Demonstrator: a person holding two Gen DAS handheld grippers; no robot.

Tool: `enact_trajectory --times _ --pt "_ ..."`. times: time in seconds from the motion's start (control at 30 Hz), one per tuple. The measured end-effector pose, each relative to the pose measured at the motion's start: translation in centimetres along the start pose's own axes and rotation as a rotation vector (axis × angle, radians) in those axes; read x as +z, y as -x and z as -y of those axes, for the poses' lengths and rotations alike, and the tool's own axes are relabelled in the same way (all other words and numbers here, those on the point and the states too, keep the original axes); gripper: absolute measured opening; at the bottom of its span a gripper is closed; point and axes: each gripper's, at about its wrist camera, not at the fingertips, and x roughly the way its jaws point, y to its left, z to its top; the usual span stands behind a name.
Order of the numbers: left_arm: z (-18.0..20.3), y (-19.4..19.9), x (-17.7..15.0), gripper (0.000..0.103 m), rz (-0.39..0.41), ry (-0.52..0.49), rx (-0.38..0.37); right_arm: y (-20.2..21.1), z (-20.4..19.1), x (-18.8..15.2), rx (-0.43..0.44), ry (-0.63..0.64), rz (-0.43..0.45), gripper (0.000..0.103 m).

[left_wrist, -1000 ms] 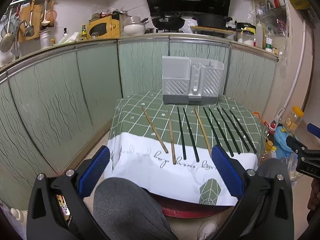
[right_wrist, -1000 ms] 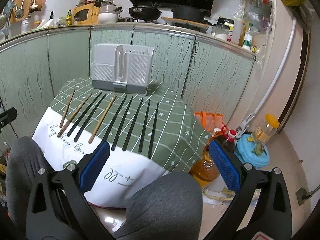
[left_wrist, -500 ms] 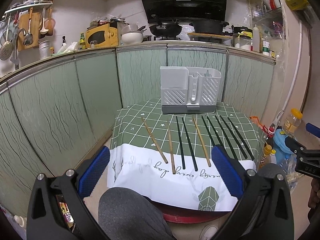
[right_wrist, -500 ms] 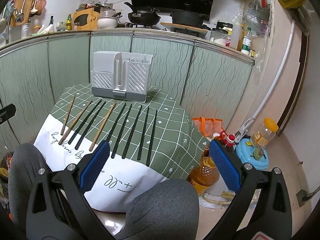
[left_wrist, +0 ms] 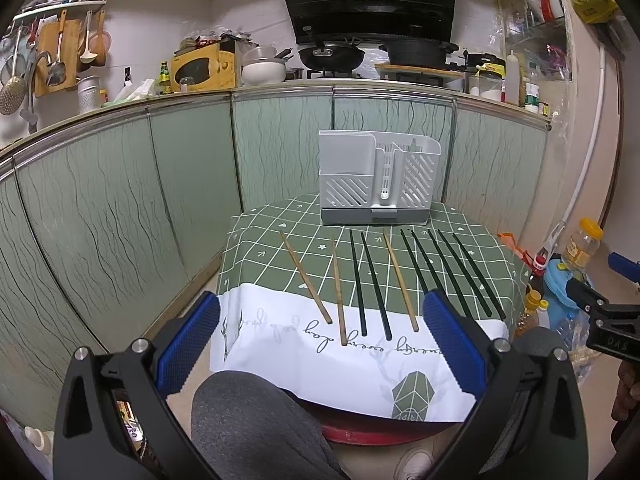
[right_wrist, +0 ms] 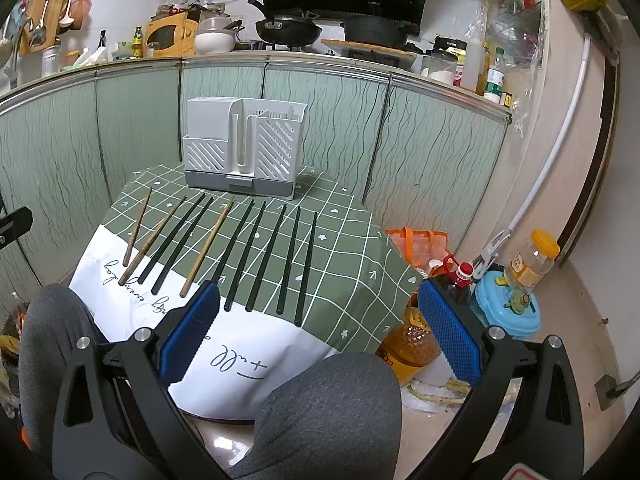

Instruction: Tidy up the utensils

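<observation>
A grey-white utensil holder [left_wrist: 379,178] [right_wrist: 242,148] stands at the far edge of a small table with a green checked cloth [left_wrist: 256,256] [right_wrist: 352,240]. In front of it lie three wooden chopsticks [left_wrist: 305,276] [right_wrist: 206,246] and several black chopsticks [left_wrist: 454,270] [right_wrist: 266,254], side by side, pointing at the holder. My left gripper [left_wrist: 320,342] is open and empty, held short of the table's near edge. My right gripper [right_wrist: 318,332] is open and empty too, off the table's near right corner. Grey-trousered knees [left_wrist: 248,420] [right_wrist: 332,408] sit below both.
Green cabinet fronts [left_wrist: 120,208] wall in the table at back and left. On the floor to the right stand bottles [right_wrist: 532,258], an oil jug [right_wrist: 412,344], a blue lid [right_wrist: 508,312] and an orange bag [right_wrist: 416,240]. The right gripper's tip [left_wrist: 608,312] shows at the left view's edge.
Both views have tilted up slightly, so the table and holder sit lower in the frame. Chopsticks have not moved and both grippers stay open.
</observation>
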Motion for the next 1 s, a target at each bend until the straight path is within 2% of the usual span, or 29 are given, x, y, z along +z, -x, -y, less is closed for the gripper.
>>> enact_trajectory --times 0.47,1.0 --pt "-0.2 -0.1 -0.1 0.099 -0.003 0.016 -0.011 -0.4 0.0 -0.3 0.006 -0.013 -0.020 0.095" --pt "0.1 -0.9 -0.5 0.099 -0.019 -0.011 -0.024 -1.3 -0.2 -0.7 0.007 -0.005 -0.036 0.095"
